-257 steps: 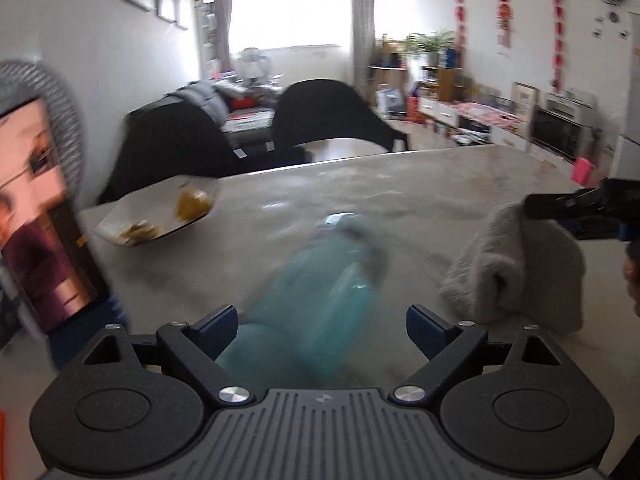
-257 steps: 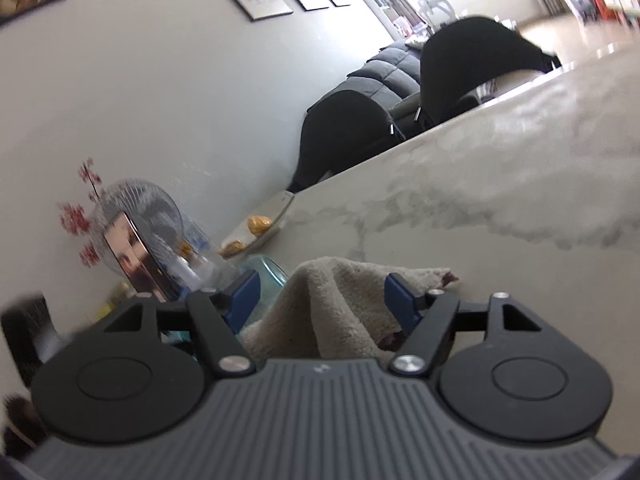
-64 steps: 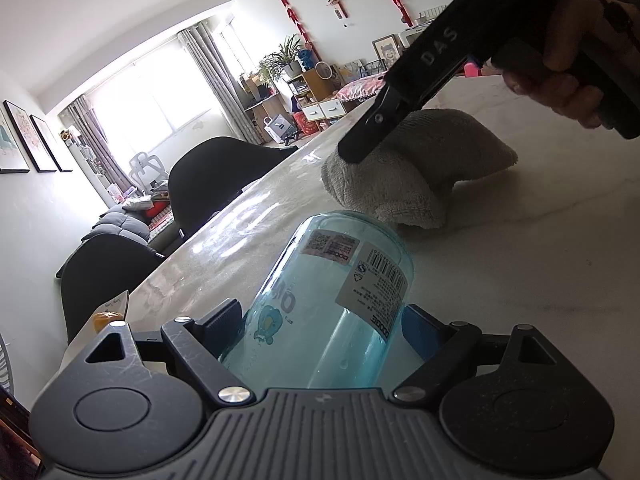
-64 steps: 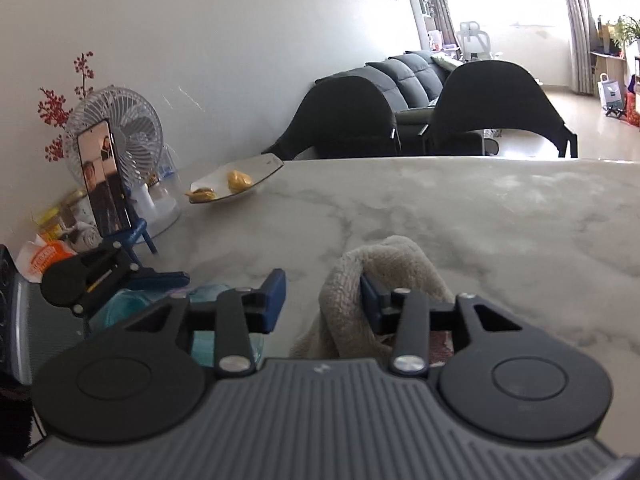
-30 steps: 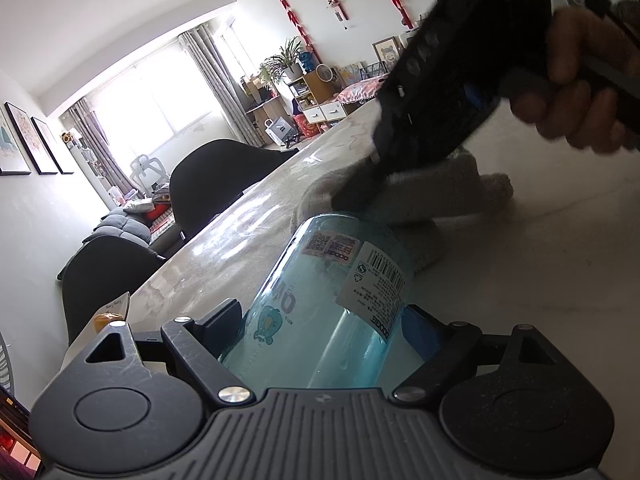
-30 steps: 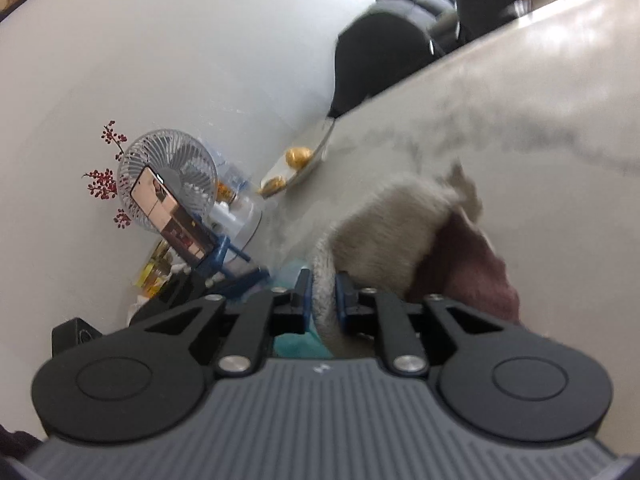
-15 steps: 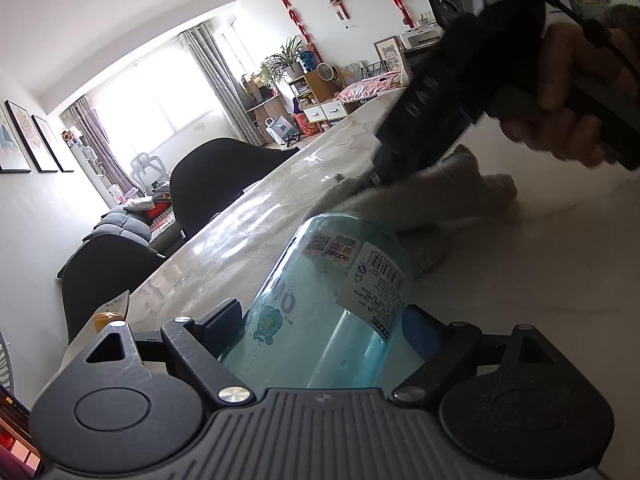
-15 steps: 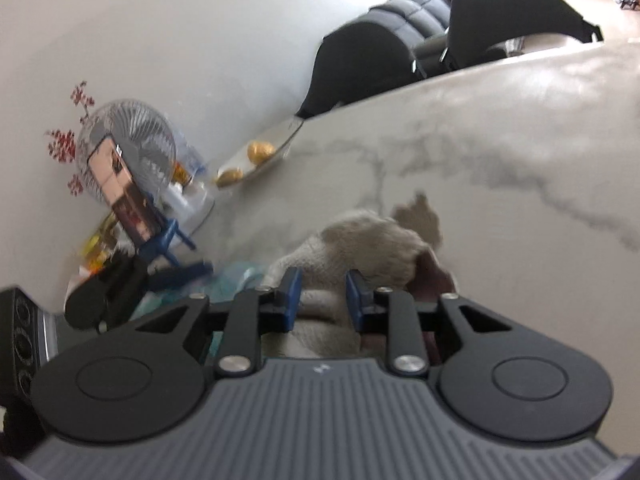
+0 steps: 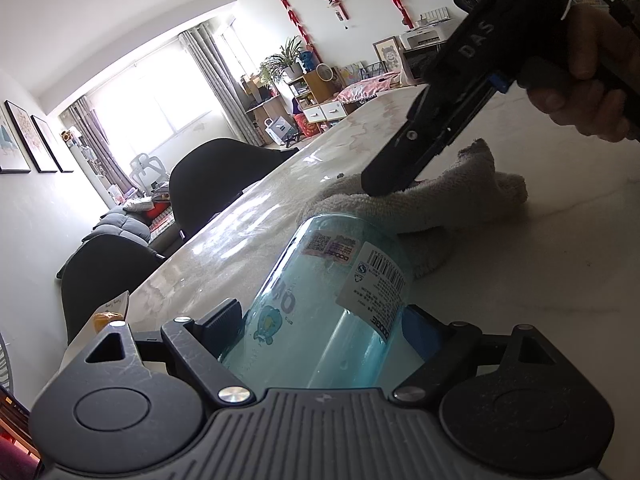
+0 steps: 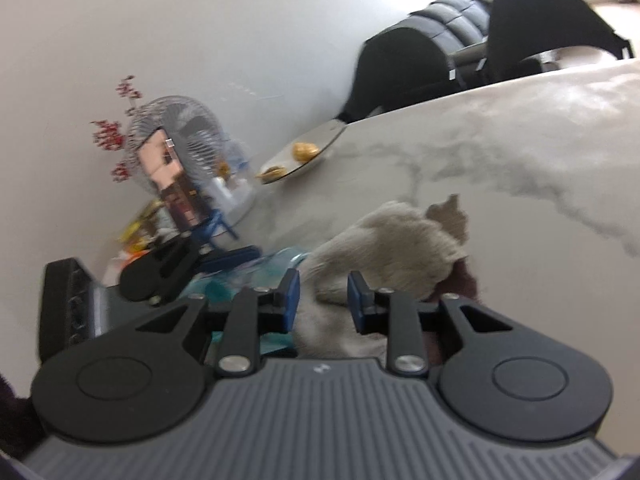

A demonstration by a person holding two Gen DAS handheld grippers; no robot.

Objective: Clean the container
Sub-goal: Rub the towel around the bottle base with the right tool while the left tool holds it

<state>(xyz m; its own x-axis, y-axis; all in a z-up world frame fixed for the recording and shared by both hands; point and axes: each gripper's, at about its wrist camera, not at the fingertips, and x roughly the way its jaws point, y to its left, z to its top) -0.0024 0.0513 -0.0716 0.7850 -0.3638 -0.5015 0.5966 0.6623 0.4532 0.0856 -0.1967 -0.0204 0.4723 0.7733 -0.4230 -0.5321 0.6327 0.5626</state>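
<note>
Two grippers: both are at work over the marbled bench (image 9: 520,280), each gripper held by a person.
Left gripper (image 9: 320,320): its jaws stand fairly wide, pads pressed against either side of the container, which they hold.
Container (image 9: 320,300): a clear blue-tinted bottle, tilted, its far end toward the cloth; barcode labels and a small cartoon print show on its wall. In the right wrist view only a blurred teal patch of it (image 10: 256,268) shows beside the cloth.
Right gripper (image 10: 323,294): narrow, its blue pads closed on a fold of the cloth; the jaws have just been easing a little wider with the cloth between them.
Cloth (image 9: 452,204): a grey towel, bunched, lying on the bench just past the far end of the container, seemingly touching it; a dark reddish part shows under it in the right wrist view (image 10: 460,280).
Hand (image 9: 580,80): wrapped around the right gripper's handle, at the upper right of the left wrist view.
Plate (image 10: 304,152): on the far side of the bench, with yellow-orange food on it, well apart from the container.
Fan (image 10: 176,140): against the wall, a phone (image 10: 172,184) propped on a blue stand in front of it.
Chairs (image 9: 216,184): two dark ones along the far edge of the bench.
</note>
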